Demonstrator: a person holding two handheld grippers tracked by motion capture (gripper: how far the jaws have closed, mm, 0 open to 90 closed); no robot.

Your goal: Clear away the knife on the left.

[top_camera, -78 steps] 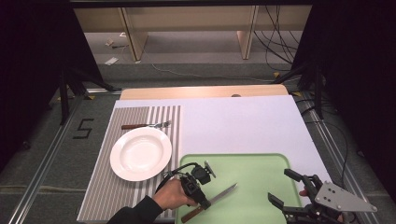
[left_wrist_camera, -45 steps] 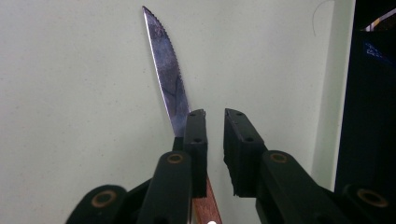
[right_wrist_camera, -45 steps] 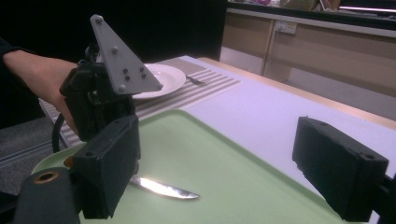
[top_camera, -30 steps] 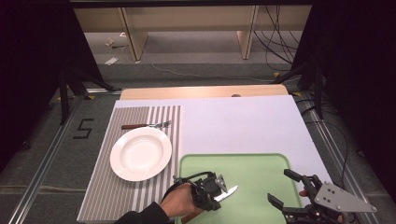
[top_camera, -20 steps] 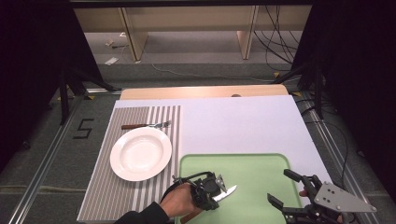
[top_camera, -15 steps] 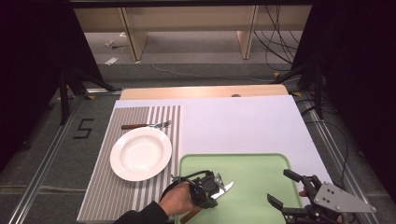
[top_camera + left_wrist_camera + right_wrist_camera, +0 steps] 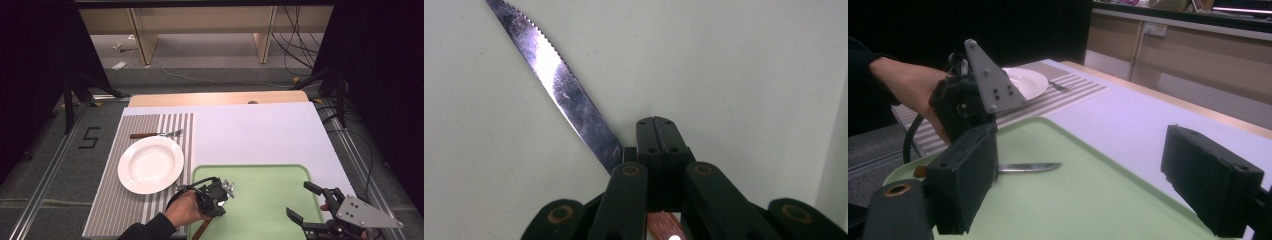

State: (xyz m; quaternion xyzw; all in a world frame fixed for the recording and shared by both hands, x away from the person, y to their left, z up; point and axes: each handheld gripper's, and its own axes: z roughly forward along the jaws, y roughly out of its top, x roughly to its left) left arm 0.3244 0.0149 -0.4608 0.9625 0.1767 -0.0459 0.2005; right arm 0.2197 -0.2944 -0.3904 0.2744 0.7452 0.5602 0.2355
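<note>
Left tongs (image 7: 658,150) clamped on serrated steel knife (image 7: 555,82) w/ wood handle, right tongs (image 7: 1103,180) apart, smooth green tray (image 7: 270,200).

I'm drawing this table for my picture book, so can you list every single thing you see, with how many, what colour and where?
Knife: one, silver toothed blade with a brown handle, on the green tray, clamped at the handle end.
Tray: one, light green, near right part of the table.
Plate: one, white, on the striped mat.
Fork: one, silver with a brown handle, on the mat beyond the plate.
Placemat: one, grey and white stripes, left side.
Table: one, pale top.
Left gripper: one, black, jaws shut on the knife.
Right gripper: one, black, jaws open over the tray's near right corner.
Hand: one, holding the left gripper.
</note>
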